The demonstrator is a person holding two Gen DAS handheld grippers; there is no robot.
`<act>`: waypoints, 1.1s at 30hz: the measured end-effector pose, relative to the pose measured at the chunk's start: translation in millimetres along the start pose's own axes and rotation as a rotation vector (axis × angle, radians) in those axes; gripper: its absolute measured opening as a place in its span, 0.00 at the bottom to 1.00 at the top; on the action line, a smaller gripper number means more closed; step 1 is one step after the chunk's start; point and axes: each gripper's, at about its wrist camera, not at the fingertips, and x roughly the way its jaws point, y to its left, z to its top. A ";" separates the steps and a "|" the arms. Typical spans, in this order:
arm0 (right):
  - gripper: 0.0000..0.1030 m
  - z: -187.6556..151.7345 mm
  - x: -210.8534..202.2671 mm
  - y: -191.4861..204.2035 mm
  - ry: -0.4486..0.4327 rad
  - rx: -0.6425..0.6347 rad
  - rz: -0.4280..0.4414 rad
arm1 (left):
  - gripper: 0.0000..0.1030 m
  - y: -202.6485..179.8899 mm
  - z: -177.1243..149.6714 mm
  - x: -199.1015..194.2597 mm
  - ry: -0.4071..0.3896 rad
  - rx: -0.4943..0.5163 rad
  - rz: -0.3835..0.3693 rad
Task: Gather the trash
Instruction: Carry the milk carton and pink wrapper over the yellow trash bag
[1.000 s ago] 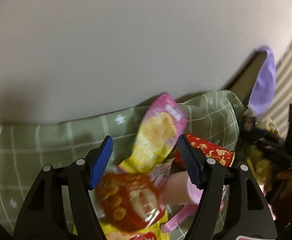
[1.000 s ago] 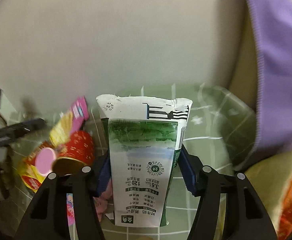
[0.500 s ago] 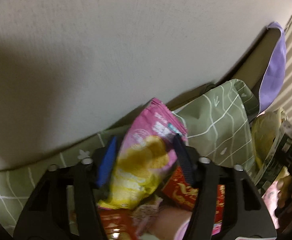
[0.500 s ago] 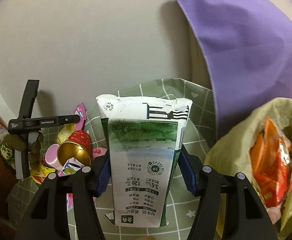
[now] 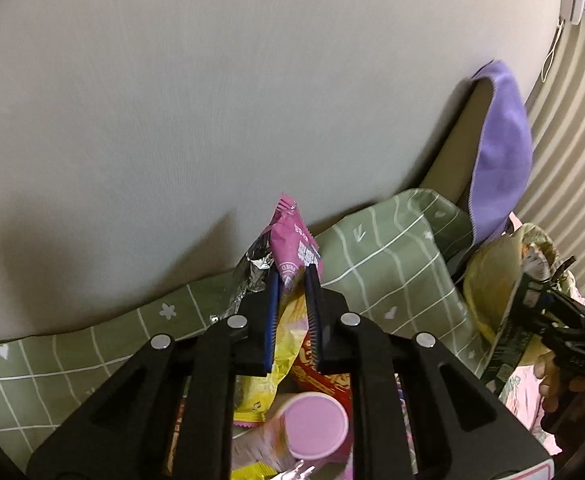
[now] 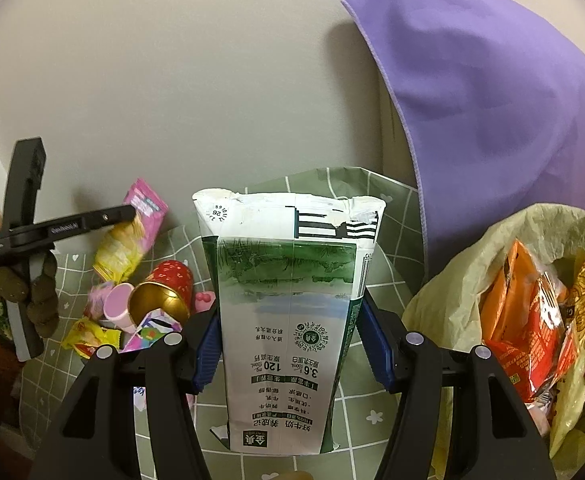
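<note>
My left gripper (image 5: 292, 276) is shut on a pink and yellow snack bag (image 5: 294, 240) and holds it above the pile; it also shows in the right wrist view (image 6: 132, 232). My right gripper (image 6: 292, 336) is shut on a green and white milk carton (image 6: 288, 300), held upright, upside down. A yellowish trash bag (image 6: 448, 296) with orange wrappers (image 6: 520, 328) sits open at the right. Left on the cloth lie a red can (image 6: 168, 292), a pink cup (image 6: 116, 304) and small wrappers (image 6: 88, 336).
A green checked cloth (image 5: 392, 264) covers the surface against a plain wall. A purple towel (image 6: 492, 100) hangs over a chair back behind the trash bag. The other gripper with the carton (image 5: 520, 320) shows at the right of the left wrist view.
My left gripper closed on the pink and yellow snack bag and lifted it off the pile. My right gripper carried the carton right, bringing the trash bag into view.
</note>
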 end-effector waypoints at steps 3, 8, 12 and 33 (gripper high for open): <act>0.55 1.9 -4.9 0.8 -0.017 -0.013 0.013 | 0.09 3.4 1.1 -16.8 -0.035 0.001 0.005; 0.55 7.0 -17.3 -1.1 -0.056 -0.036 0.021 | 0.09 4.5 8.3 -44.7 -0.088 -0.020 -0.017; 0.55 13.7 -24.6 -7.2 -0.074 -0.034 0.013 | 0.09 0.3 12.8 -62.1 -0.125 -0.009 -0.043; 0.56 46.3 -104.4 -68.1 -0.250 -0.007 -0.169 | 0.09 -119.2 52.4 -44.8 -0.143 0.162 -0.250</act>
